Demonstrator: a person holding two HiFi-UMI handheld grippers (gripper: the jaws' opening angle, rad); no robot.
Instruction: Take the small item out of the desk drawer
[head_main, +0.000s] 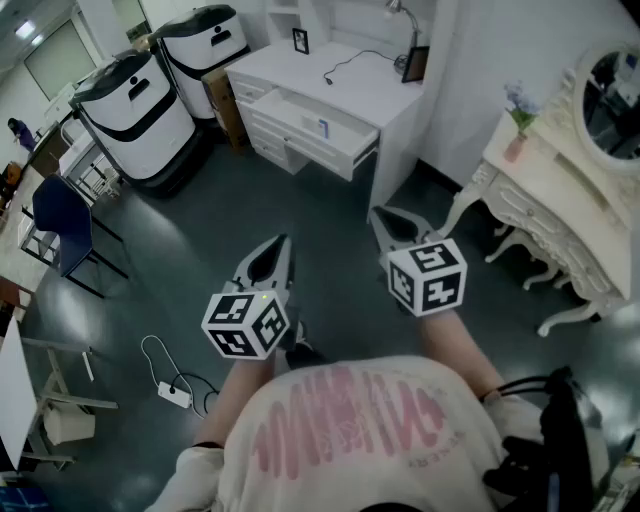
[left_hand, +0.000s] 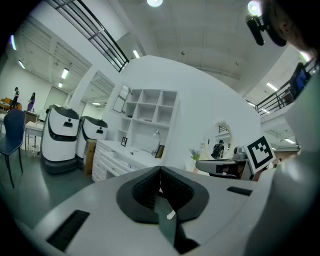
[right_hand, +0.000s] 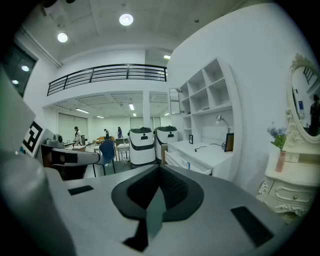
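Evidently, left gripper (head_main: 278, 248) and right gripper (head_main: 384, 220) are hanging closed and empty, the far drawer (head_main: 300, 143) awaiting an approach.

Open dark floor (head_main: 300, 205) runs from my left gripper (head_main: 272, 255) and right gripper (head_main: 390, 225) to the white desk (head_main: 375, 95), its drawer (head_main: 305, 135) jutting toward me. Two white-and-black machines (head_main: 135, 110) and a blue chair (head_main: 60, 220) crowd the left. A cream dressing table (head_main: 560, 210) hems the right, and a power strip (head_main: 175, 393) trails cable behind at lower left.
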